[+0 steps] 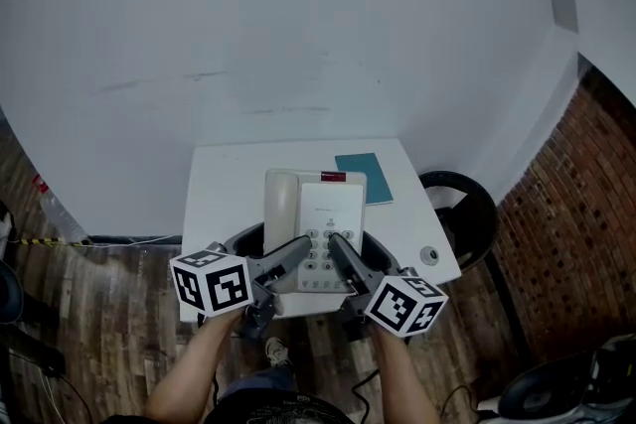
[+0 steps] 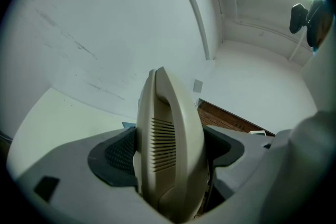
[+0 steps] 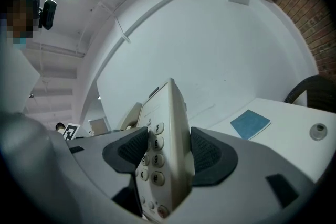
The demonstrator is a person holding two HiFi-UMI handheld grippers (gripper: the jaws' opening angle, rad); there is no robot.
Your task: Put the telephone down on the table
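Left gripper (image 2: 169, 153) and right gripper (image 3: 167, 157) clamp the beige plastic telephone (image 1: 320, 212) by its near end, its length running away from me over the white table (image 1: 224, 184).

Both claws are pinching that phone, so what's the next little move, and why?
Probably lower the telephone straight down onto the table, short of the blue booklet: the left gripper and right gripper both clamp its near end, so releasing comes afterwards.

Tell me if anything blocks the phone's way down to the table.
Nothing visible does, though the spot beneath is hidden. The left gripper and right gripper clamp the telephone over the table; a teal booklet lies by its far right corner.
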